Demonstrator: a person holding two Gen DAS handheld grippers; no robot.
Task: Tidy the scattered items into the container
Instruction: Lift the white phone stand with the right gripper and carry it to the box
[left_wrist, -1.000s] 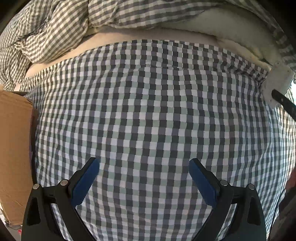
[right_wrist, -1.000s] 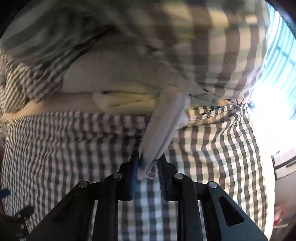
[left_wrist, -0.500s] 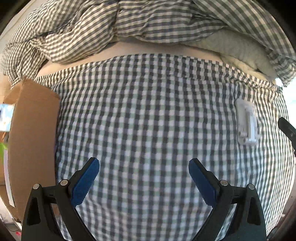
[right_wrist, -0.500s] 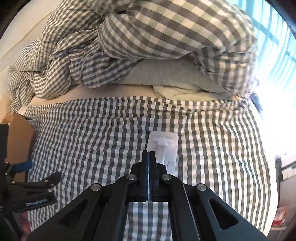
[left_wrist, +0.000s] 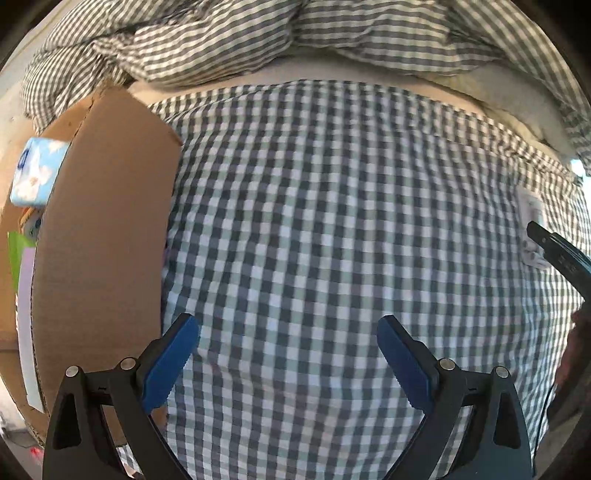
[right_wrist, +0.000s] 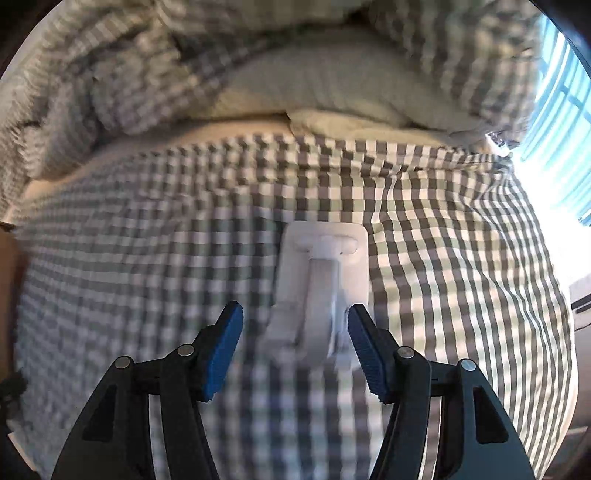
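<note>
A white plastic hook plate (right_wrist: 325, 280) lies flat on the checked bedsheet, its near end between my right gripper's (right_wrist: 293, 332) open blue pads; I cannot tell if they touch it. The same plate shows at the far right in the left wrist view (left_wrist: 532, 229), with the right gripper's black finger (left_wrist: 557, 251) over it. My left gripper (left_wrist: 288, 350) is open and empty above the sheet. A brown cardboard box (left_wrist: 103, 236) stands at the left edge of the bed, with a blue-and-white tissue pack (left_wrist: 37, 173) and other items inside.
A rumpled checked duvet (left_wrist: 258, 37) and a grey pillow (right_wrist: 332, 88) are piled along the far side of the bed. A bright window (right_wrist: 561, 122) is at the right. The checked sheet (left_wrist: 332, 221) spans the space between box and hook plate.
My right gripper held the white hook plate lifted, set it down on the sheet, and has now opened around it. My left gripper has turned left, bringing the cardboard box into view.
</note>
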